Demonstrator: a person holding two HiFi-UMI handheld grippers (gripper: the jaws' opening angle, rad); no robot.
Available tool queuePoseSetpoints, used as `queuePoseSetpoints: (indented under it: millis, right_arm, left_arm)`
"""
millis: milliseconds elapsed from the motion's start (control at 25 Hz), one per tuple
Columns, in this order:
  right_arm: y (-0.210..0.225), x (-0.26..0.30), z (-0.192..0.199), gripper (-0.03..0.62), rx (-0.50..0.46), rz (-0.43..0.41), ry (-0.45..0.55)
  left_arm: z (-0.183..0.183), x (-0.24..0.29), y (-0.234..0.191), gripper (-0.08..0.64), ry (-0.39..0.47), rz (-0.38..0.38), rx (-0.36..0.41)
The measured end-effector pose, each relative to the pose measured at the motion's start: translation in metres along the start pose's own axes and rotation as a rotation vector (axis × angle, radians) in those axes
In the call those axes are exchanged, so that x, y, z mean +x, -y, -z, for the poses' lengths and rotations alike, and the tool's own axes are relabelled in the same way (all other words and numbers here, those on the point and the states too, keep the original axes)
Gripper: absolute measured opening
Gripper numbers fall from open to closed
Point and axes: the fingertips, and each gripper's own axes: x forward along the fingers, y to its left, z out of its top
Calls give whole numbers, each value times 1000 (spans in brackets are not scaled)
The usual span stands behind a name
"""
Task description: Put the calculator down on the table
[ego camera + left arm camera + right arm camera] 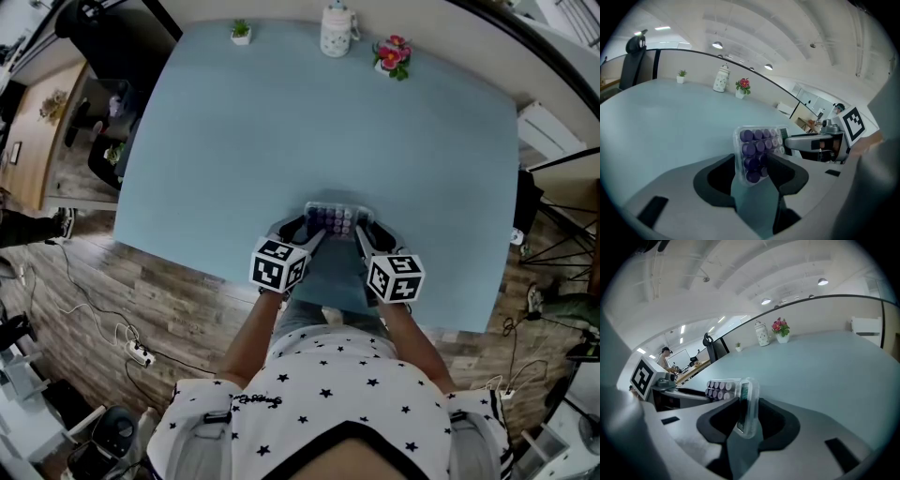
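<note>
In the head view the left gripper [311, 232] and right gripper [362, 233] hold the calculator [334, 219] over the worktop's [281, 122] near edge; the left gripper view shows its fingers [785, 174] clamping the purple-keyed end; the right gripper view shows its fingers [778, 421] pinching the display end.

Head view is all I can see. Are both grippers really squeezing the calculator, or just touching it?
Observer: The left gripper is squeezing. In its own view both jaws press on the calculator at the end with the purple keys.
Operator: And the other one?
Observer: The right gripper clamps the opposite end, which shows edge-on between its jaws.
Operator: Does it have a screen?
Observer: Yes, a small greenish screen sits at that right end.
</note>
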Motion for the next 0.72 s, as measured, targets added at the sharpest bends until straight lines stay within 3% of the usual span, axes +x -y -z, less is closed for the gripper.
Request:
queuePoseSetpoints:
  millis: [720]
  right_arm:
    - [5, 7, -2, 130, -45, 32, -47]
  left_arm:
    - [-3, 5, -5, 225, 3, -19, -14]
